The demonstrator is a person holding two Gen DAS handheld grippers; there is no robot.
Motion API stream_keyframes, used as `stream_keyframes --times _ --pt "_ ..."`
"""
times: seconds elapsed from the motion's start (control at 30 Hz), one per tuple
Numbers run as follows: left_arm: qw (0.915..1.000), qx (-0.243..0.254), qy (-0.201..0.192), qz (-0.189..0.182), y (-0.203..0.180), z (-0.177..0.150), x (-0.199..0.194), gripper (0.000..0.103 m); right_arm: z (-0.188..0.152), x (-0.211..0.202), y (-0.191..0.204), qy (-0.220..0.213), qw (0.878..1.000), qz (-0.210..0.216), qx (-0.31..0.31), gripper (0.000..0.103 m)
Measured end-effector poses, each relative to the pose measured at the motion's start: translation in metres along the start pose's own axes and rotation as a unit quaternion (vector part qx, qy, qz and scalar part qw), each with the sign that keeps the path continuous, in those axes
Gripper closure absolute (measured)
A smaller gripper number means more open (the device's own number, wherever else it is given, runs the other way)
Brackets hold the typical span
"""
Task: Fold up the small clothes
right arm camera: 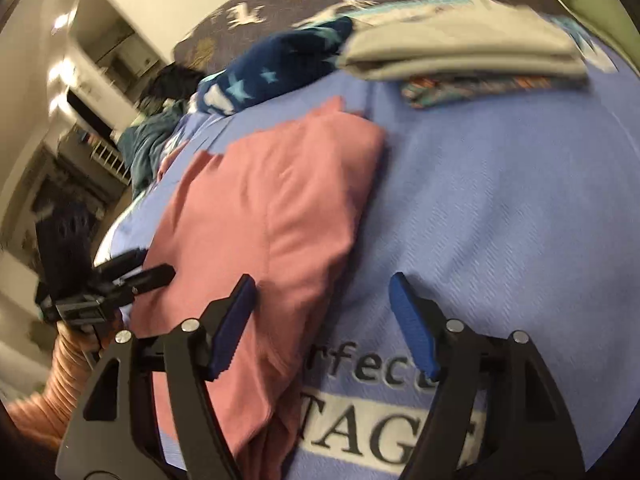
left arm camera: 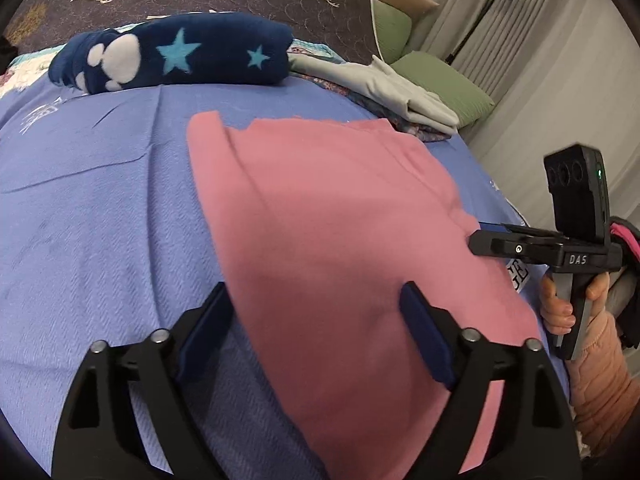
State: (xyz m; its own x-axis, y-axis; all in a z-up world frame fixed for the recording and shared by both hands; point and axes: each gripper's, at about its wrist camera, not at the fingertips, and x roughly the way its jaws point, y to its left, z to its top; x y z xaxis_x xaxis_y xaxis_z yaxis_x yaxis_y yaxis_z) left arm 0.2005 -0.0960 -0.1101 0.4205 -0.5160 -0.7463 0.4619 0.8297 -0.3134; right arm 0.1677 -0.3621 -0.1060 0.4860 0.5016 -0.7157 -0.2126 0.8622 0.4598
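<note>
A pink garment (left arm camera: 328, 220) lies folded flat on the blue blanket (left arm camera: 100, 200). My left gripper (left arm camera: 316, 296) stands open low over the garment's near left edge, one finger over the blanket and the other over the pink cloth, with nothing pinched. At the garment's right edge I see the right gripper (left arm camera: 478, 236), held by a hand in a peach sleeve. In the right wrist view the pink garment (right arm camera: 272, 208) runs away to the upper left. There my right gripper (right arm camera: 322, 284) is open across its near right edge, and the left gripper (right arm camera: 160, 272) sits at its left edge.
A rolled navy fleece (left arm camera: 172, 56) with stars and a paw print lies at the far side. A folded grey cloth (left arm camera: 384, 88) rests on a patterned piece to the right, beside green pillows (left arm camera: 444, 84). A floor lamp (left arm camera: 480, 12) stands by the curtains. Printed lettering (right arm camera: 384, 432) marks the blanket.
</note>
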Motion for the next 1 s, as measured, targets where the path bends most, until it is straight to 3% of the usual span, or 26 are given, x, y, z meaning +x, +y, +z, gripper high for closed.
stream_keyframes --times 0.27,0.5,0.57,0.63,0.7,0.87,1.0 --pt "0.9998 0.013 0.009 0.008 0.000 0.010 0.008 0.014 0.020 0.022 0.016 0.021 0.999 0.002 -0.030 0.033" --pt "0.9995 0.025 0.019 0.006 0.004 0.023 0.019 0.012 0.031 0.033 0.010 0.016 0.999 0.016 -0.034 0.050" --pt "0.9993 0.029 0.008 0.023 0.001 0.022 0.018 0.024 0.030 0.033 0.008 0.012 0.999 0.020 -0.033 0.060" --pt "0.9991 0.029 -0.005 0.029 -0.001 0.022 0.010 0.058 0.029 0.031 0.010 0.003 0.999 0.022 -0.031 0.073" --pt "0.9989 0.023 -0.015 0.037 -0.003 0.024 -0.001 0.076 0.026 0.025 0.020 -0.011 0.999 0.005 -0.040 0.080" --pt "0.9945 0.046 -0.089 0.032 -0.037 0.037 -0.058 0.080 0.022 -0.026 0.063 -0.089 0.991 -0.024 -0.093 0.082" --pt "0.9837 0.092 -0.154 0.015 -0.087 0.065 -0.105 0.080 0.021 -0.099 0.089 -0.190 0.972 -0.060 -0.125 0.082"
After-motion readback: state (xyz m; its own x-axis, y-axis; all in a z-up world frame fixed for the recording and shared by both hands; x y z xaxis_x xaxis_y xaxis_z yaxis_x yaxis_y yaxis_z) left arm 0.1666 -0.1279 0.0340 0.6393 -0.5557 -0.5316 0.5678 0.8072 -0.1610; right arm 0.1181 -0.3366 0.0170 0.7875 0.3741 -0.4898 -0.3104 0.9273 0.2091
